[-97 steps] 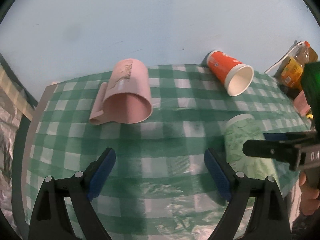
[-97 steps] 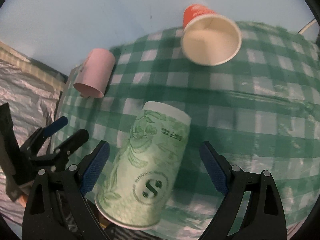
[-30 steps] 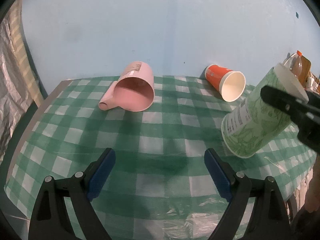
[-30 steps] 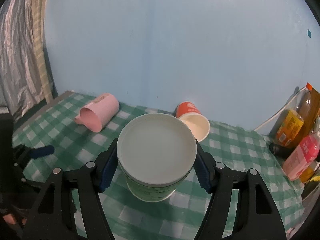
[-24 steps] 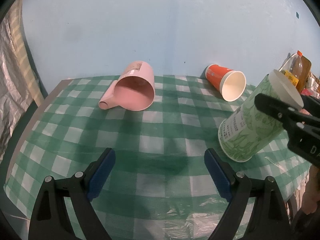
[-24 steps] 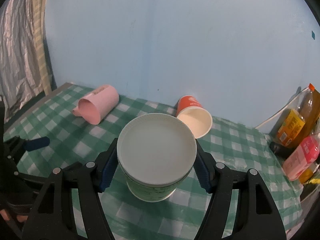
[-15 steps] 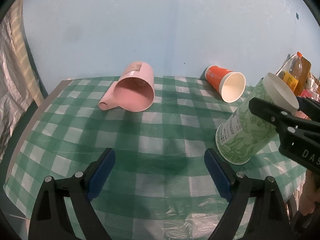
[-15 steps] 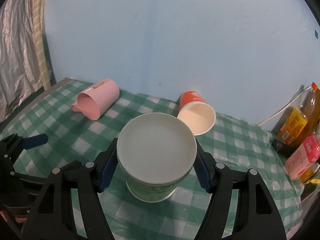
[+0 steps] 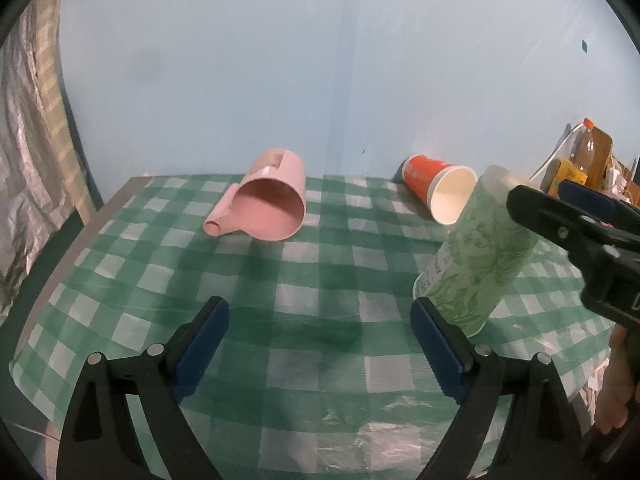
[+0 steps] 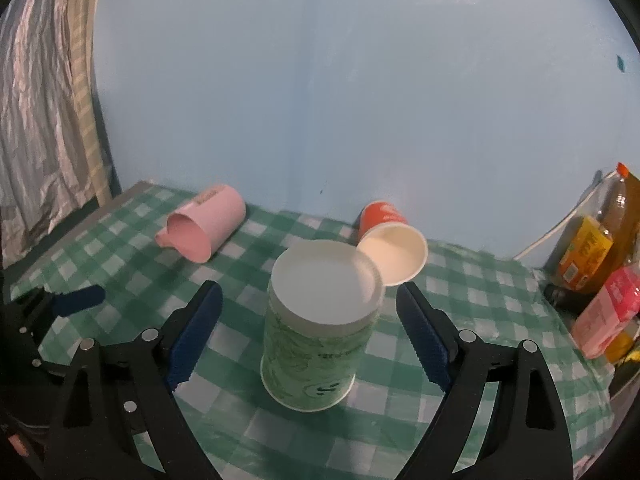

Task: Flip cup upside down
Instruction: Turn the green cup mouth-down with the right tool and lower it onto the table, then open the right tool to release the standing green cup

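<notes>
A green patterned paper cup [image 10: 316, 332] stands upside down on the green checked tablecloth [image 10: 460, 300], white base up; it also shows in the left wrist view [image 9: 476, 264]. My right gripper [image 10: 310, 334] is open, its blue pads apart on either side of the cup and not touching it. My left gripper [image 9: 320, 340] is open and empty, low over the cloth left of the green cup. A pink mug [image 9: 268, 208] and an orange paper cup [image 9: 438, 192] lie on their sides near the wall.
Bottles and cartons [image 10: 596, 264] stand at the table's right end. A blue wall [image 10: 340, 100] runs behind the table. Silver foil sheeting [image 10: 36, 120] hangs at the left. The table's front edge lies close under both grippers.
The right gripper lowered the green cup, mouth down, onto the cloth and opened its jaws, letting go. The left gripper stayed still.
</notes>
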Demonstrator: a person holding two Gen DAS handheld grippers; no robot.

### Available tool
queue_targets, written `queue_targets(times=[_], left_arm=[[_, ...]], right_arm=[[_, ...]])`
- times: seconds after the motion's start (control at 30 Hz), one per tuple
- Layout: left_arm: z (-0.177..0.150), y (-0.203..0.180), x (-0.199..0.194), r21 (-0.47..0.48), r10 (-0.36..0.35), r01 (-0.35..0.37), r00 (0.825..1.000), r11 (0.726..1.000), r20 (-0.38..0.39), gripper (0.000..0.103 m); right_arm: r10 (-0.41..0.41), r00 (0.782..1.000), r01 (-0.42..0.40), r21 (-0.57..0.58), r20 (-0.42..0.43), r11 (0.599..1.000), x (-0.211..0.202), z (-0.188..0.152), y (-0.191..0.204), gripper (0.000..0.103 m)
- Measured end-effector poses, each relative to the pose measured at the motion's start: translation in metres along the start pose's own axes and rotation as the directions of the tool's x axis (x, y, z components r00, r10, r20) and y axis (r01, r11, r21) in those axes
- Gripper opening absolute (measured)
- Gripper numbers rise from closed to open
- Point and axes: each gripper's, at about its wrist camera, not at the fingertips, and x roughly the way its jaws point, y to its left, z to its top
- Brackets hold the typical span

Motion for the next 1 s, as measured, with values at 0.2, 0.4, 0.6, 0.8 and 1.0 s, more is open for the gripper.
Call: queue_targets(times=[0.2,0.4,0.6,0.8,1.0], left_arm=[[-0.006,-0.004,-0.023,-0.001,-0.013,0.013,0.997,1.0,0.071,0.099],[-0.015,-0.015,-0.04,0.027,-0.01,0.006,0.992,1.0,0.127,0.102],[-0.027,-0.03,-0.048,0.075,0.001,-0.013,0.987,0.997,0.16,0.102],[-0.033,-0.034,-0.057,0.083,0.013,-0.031,0.978,0.996,0.207,0.102],[-0.034,-0.031,-0.063,0.055,-0.005,-0.008,0.971,0.998,0.238,0.102]], right_arm=[[-0.036,0.995,0.034,0.024,0.098,0.999,-0.034,-0.013,-0.009,0.09],[-0.054,0.989,0.048,0.052,0.138,0.998,-0.057,-0.027,-0.021,0.09],[-0.064,0.983,0.054,0.065,0.17,0.996,-0.073,-0.042,-0.026,0.09],[-0.051,0.983,0.037,0.08,0.175,0.996,-0.08,-0.055,-0.029,0.09],[-0.05,0.984,0.034,0.096,0.169,0.995,-0.08,-0.064,-0.032,0.09]])
